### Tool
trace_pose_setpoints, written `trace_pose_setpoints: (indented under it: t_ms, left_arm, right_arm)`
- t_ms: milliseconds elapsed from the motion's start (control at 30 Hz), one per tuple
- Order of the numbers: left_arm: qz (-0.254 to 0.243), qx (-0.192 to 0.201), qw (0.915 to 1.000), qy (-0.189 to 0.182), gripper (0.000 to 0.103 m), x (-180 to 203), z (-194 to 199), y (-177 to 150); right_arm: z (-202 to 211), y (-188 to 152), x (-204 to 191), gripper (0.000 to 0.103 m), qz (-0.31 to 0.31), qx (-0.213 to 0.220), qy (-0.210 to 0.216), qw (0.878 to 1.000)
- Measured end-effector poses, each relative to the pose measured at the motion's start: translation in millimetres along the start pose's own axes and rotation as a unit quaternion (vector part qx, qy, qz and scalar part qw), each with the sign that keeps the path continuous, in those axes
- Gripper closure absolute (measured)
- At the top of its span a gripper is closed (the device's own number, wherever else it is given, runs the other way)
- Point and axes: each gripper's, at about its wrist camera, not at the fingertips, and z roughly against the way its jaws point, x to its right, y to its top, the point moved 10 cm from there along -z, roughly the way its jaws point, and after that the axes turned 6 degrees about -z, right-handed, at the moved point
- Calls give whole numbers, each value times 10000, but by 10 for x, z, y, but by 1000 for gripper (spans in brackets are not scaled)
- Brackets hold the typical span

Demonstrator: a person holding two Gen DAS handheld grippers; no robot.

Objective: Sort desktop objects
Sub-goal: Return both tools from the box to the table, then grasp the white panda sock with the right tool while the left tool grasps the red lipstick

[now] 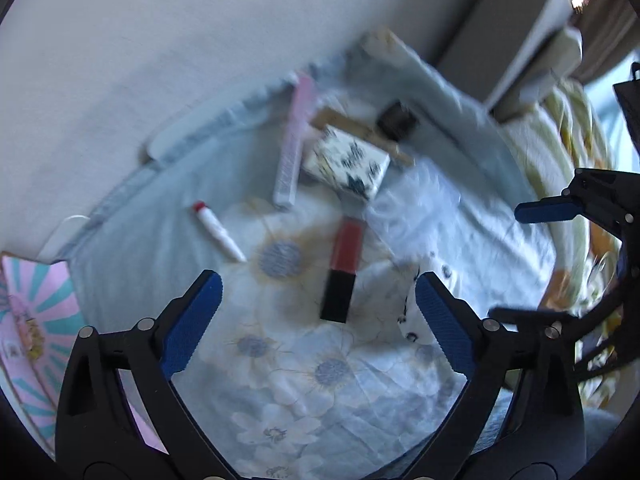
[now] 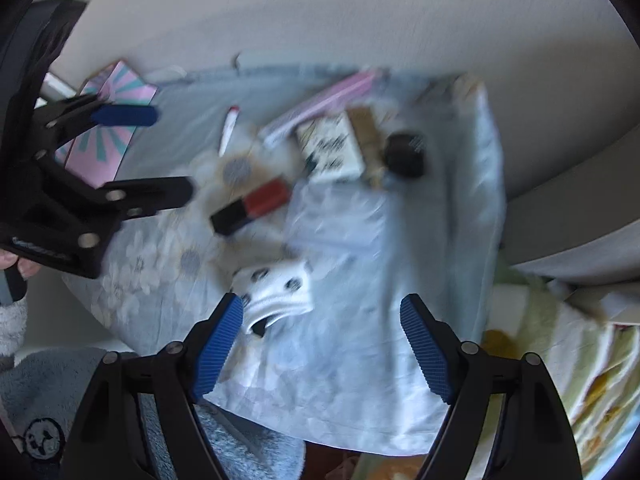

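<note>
I see both tongs, left (image 1: 316, 292) and right (image 2: 322, 312), gaping empty (frames blurred) above the lipstick (image 1: 343, 270) and sock (image 2: 276, 292).

we see a pale blue floral cloth (image 1: 280, 380) covering the surface. a plain light wall (image 1: 160, 40) runs along the cloth's far edge. a pink and teal striped box (image 1: 36, 320) sits just off the cloth's left edge. a yellow-patterned fabric (image 2: 560, 360) lies off its right side. a grey fleecy sleeve (image 2: 52, 392) shows at the cloth's near left corner.
</note>
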Motion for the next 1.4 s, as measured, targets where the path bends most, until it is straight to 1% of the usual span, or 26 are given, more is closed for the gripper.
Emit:
trace_pose_setpoints:
  t_ms: [100, 167, 233, 333, 400, 467, 533, 567, 600, 633, 667, 700, 733, 767, 833, 900, 967, 1067, 1167, 1267, 1400]
  left_arm:
    - [-216, -153, 9996, 8, 16, 76, -225, -90]
    - [-260, -187, 9995, 16, 17, 80, -340, -126]
    - [-194, -224, 9995, -50, 18, 69, -448, -155]
    - [-149, -164, 9997, -133, 20, 62, -537, -169]
    - [-193, -145, 9996, -150, 25, 74, -585, -182]
    - [-176, -151, 9996, -176, 39, 84, -629, -198]
    - [-215, -50, 9997, -135, 43, 96, -636, -189]
    - [-254, -19, 9996, -108, 44, 106, -639, -190]
    - [-314, 11, 9995, -55, 45, 117, -639, -194]
    - [-383, 29, 9993, 10, 49, 125, -640, -201]
    - [-471, 61, 9988, 121, 59, 129, -636, -208]
    - [-561, 118, 9981, 215, 63, 133, -625, -219]
    - [-592, 166, 9980, 165, 75, 153, -612, -230]
    - [-620, 193, 9977, 170, 84, 163, -601, -242]
    - [-693, 220, 9970, 267, 85, 168, -585, -265]
    - [-705, 252, 9969, 251, 85, 176, -568, -290]
    - [-711, 254, 9968, 243, 85, 178, -549, -311]
    - [-716, 241, 9969, 232, 85, 179, -501, -335]
    - [-732, 135, 9970, 192, 85, 178, -484, -366]
    - [-757, 145, 9968, 207, 85, 162, -427, -361]
    - [-684, 158, 9974, 164, 85, 154, -305, -382]
  right_arm:
    - [-180, -133, -142, 25, 154, 60, 137, 9998]
    - [-270, -176, -228, 25, 264, 97, 229, 9993]
    - [-340, -196, -296, 25, 341, 160, 367, 9986]
    - [-404, -179, -337, 25, 434, 318, 432, 9976]
    - [-431, -160, -364, 25, 544, 448, 435, 9966]
    - [-479, -136, -386, 25, 714, 567, 327, 9953]
    - [-515, -128, -410, 25, 854, 639, 255, 9940]
    - [-529, -122, -421, 30, 934, 702, 196, 9930]
    - [-543, -118, -431, 40, 1018, 758, 130, 9918]
    - [-559, -128, -433, 42, 1101, 780, 114, 9908]
    - [-569, -133, -453, 43, 1182, 824, 116, 9895]
    - [-567, -131, -461, 45, 1237, 894, 86, 9883]
    - [-573, -137, -467, 46, 1287, 928, 64, 9873]
    - [-578, -142, -469, 49, 1301, 937, 54, 9870]
    - [-568, -152, -470, 53, 1307, 1014, 71, 9862]
    - [-550, -170, -455, 58, 1275, 1082, 98, 9859]
    - [-531, -184, -431, 62, 1199, 1127, 108, 9863]
    - [-509, -200, -403, 64, 1139, 1142, 155, 9868]
    - [-497, -200, -381, 65, 1053, 1127, 221, 9878]
    - [-475, -195, -349, 68, 940, 1115, 294, 9889]
    - [-418, -209, -338, 70, 933, 1087, 242, 9894]
